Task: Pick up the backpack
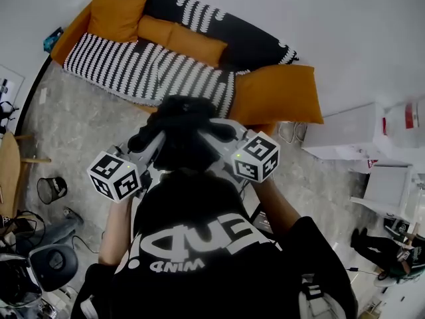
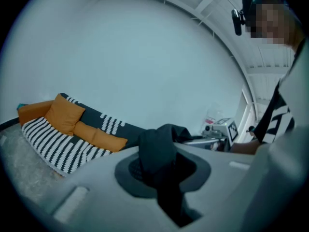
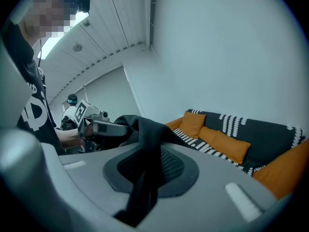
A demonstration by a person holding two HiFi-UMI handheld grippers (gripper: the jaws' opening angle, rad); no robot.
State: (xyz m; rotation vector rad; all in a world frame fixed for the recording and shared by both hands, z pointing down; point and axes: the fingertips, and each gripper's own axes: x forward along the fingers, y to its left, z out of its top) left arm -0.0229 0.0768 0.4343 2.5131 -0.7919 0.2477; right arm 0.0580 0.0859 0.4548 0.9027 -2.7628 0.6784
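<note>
A black backpack hangs in the air in front of the person's chest, above the floor before the sofa. My left gripper reaches into it from the left and is shut on a black strap that runs down between its jaws. My right gripper comes in from the right, and its jaws are shut on another black strap. In each gripper view the other gripper shows just beyond the dark fabric. The bag's lower part is hidden behind the grippers and the person's body.
A black and orange sofa with orange cushions and a striped blanket stands against the wall ahead. White boxes sit at the right. A wire bin, a round wooden table and a chair are at the left.
</note>
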